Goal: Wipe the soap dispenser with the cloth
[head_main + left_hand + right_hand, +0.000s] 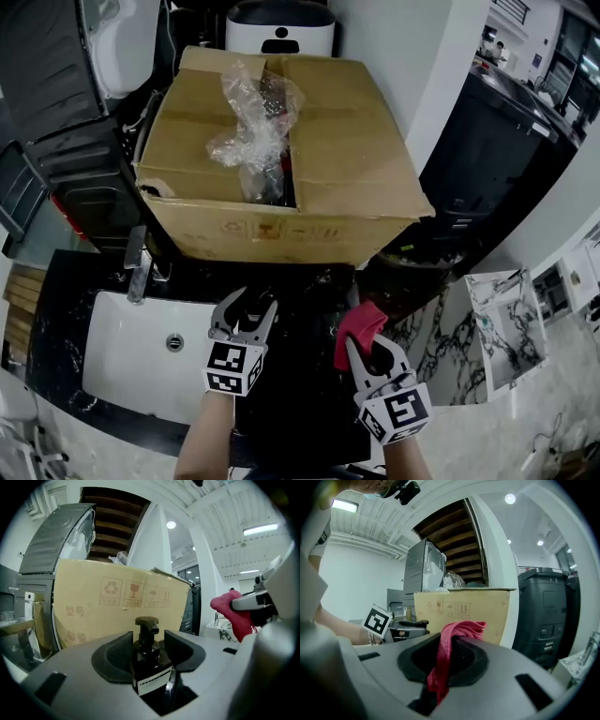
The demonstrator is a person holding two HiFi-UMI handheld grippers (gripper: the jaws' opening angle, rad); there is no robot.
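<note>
Filling the back of the dark worktop (309, 412) is a big cardboard box (347, 141), its top flaps partly open and a crumpled clear plastic bag (251, 122) spilling out of the gap. Shipping symbols are printed on the side that faces the person. A white basin (122, 361) is sunk into the worktop at the left, below the box, with a metal faucet (138, 264) at its back rim.

Both grippers are held over the dark worktop in front of the box, side by side and a little apart, and both point toward it. The left gripper (249, 302) is just right of the basin. Its 2 jaws are partly closed, with their pads set against either side of the soap dispenser (149, 660), a dark bottle with a pale label and a black pump head. The bottle stands upright between them, its pump above the pads. The right gripper (368, 345) has its jaws closed on the cloth (445, 658), a red rag pinched between the pads. One bunched end sticks up past the tips and the rest hangs down in a narrow fold. The cloth is near the dispenser, to its right, and not touching it.
</note>
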